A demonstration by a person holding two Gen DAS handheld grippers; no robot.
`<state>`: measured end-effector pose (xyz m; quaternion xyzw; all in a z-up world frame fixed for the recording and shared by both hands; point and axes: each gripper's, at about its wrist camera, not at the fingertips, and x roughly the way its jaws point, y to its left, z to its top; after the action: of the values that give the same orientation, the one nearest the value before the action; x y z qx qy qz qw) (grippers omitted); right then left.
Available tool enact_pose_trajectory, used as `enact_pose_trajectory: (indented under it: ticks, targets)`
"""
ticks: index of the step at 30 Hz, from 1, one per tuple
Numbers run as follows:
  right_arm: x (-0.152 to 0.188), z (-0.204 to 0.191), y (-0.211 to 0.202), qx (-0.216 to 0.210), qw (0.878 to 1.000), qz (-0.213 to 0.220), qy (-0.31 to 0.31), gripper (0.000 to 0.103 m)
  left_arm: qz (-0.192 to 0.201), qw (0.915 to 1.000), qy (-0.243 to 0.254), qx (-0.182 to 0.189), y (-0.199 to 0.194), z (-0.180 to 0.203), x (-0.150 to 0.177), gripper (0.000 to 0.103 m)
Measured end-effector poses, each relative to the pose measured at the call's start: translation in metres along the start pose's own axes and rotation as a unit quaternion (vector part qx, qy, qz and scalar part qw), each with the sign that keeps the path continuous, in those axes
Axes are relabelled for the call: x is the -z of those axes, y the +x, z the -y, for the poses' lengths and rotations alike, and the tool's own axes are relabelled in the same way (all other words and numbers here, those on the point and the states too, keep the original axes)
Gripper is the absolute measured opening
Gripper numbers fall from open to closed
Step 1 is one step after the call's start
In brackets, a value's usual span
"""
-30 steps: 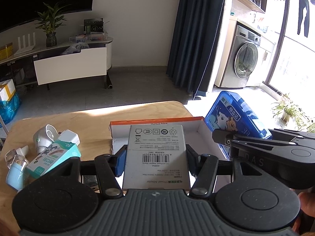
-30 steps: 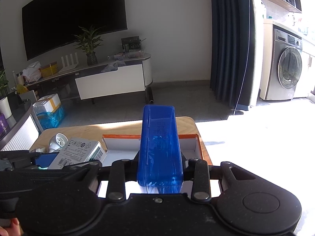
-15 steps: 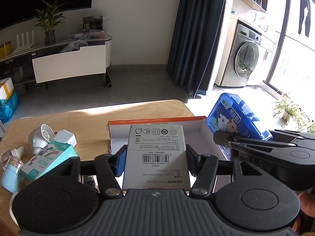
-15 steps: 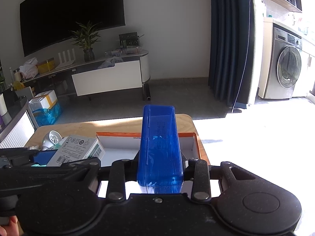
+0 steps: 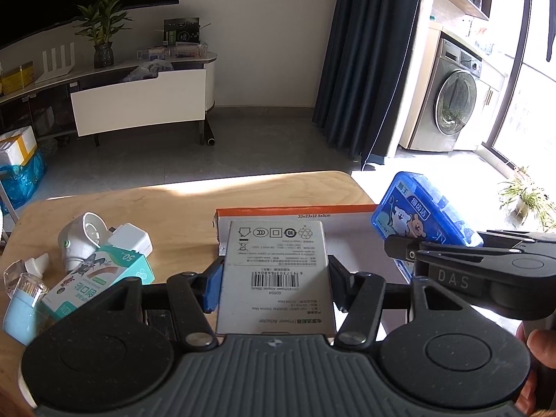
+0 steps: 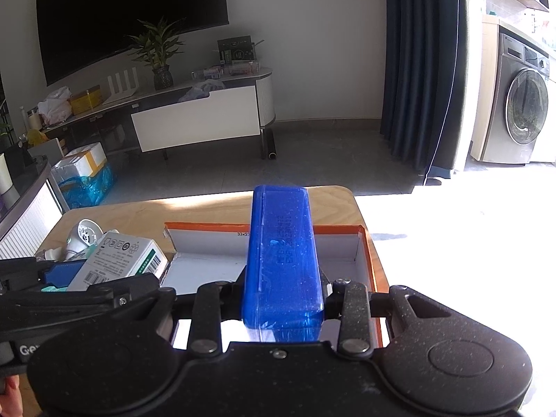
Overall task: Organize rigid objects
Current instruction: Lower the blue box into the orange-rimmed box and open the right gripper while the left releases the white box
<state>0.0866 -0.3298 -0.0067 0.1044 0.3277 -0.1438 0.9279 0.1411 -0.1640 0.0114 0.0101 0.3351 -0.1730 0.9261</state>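
The left gripper [image 5: 276, 278] is clenched on a white power adapter box [image 5: 276, 274], its barcode face turned up, held above the near left part of an open orange-edged cardboard box [image 5: 295, 212] that sits on the right half of the wooden surface [image 5: 156, 208]. The right gripper [image 6: 283, 288] is clenched on a blue plastic case [image 6: 281, 257], held narrow edge up over the middle of the same cardboard box [image 6: 363, 253]. In the left wrist view that blue plastic case [image 5: 422, 217] shows a label with cartoon bears and hangs over the right end of the cardboard box, just right of the adapter box. In the right wrist view the power adapter box [image 6: 120, 260] appears at the left, near the cardboard box's left wall. On the left part of the surface, outside the cardboard box, lies a cluster of loose things: a teal bandage box [image 5: 99, 283], a white charger plug [image 5: 130, 239], a white rounded device [image 5: 78, 239] and a light blue container with a clear cap [image 5: 22, 304], all close together.
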Motion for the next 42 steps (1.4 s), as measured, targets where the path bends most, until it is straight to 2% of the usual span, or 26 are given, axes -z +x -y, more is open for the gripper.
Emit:
enact_pose_trajectory:
  ticks: [9, 19, 22, 24, 27, 29, 30, 31, 38, 42]
  targets:
    - [-0.006, 0.001, 0.019, -0.014, 1.0, -0.012, 0.007, 0.041, -0.001, 0.9999, -0.004, -0.013, 0.01, -0.005, -0.008, 0.059]
    - [-0.011, 0.012, 0.036, -0.059, 0.997, -0.027, 0.037, 0.041, -0.011, 0.9997, -0.006, -0.022, 0.022, -0.008, -0.01, 0.059]
    - [-0.012, 0.014, 0.03, 0.02, 0.999, 0.002, 0.027, 0.065, -0.014, 0.9996, -0.006, -0.022, 0.026, -0.005, -0.013, 0.059]
    - [-0.012, 0.02, 0.024, 0.04, 0.999, 0.015, 0.026, 0.065, -0.017, 0.9997, -0.005, -0.02, 0.03, -0.002, -0.014, 0.059]
    - [-0.012, 0.03, 0.013, 0.04, 0.998, 0.029, 0.036, 0.066, -0.023, 0.9997, -0.005, -0.002, 0.037, 0.002, -0.015, 0.06]
    - [-0.011, 0.032, 0.006, 0.046, 0.997, 0.041, 0.035, 0.067, -0.026, 0.9996, 0.007, 0.005, 0.041, 0.008, -0.016, 0.062]
    - [-0.011, 0.032, 0.002, 0.044, 0.997, 0.045, 0.035, 0.068, -0.027, 0.9996, 0.011, 0.004, 0.041, 0.009, -0.016, 0.073]
    - [-0.012, 0.033, -0.001, 0.039, 0.998, 0.047, 0.034, 0.069, -0.025, 0.9996, 0.01, 0.004, 0.04, 0.009, -0.016, 0.08]
    - [-0.012, 0.021, -0.013, 0.027, 0.998, 0.05, 0.018, 0.074, -0.022, 0.9997, -0.003, -0.013, 0.022, -0.002, -0.016, 0.083]
    - [-0.009, 0.011, -0.02, 0.02, 0.998, 0.052, 0.014, 0.078, -0.027, 0.999, -0.002, -0.034, 0.01, -0.007, -0.015, 0.091]
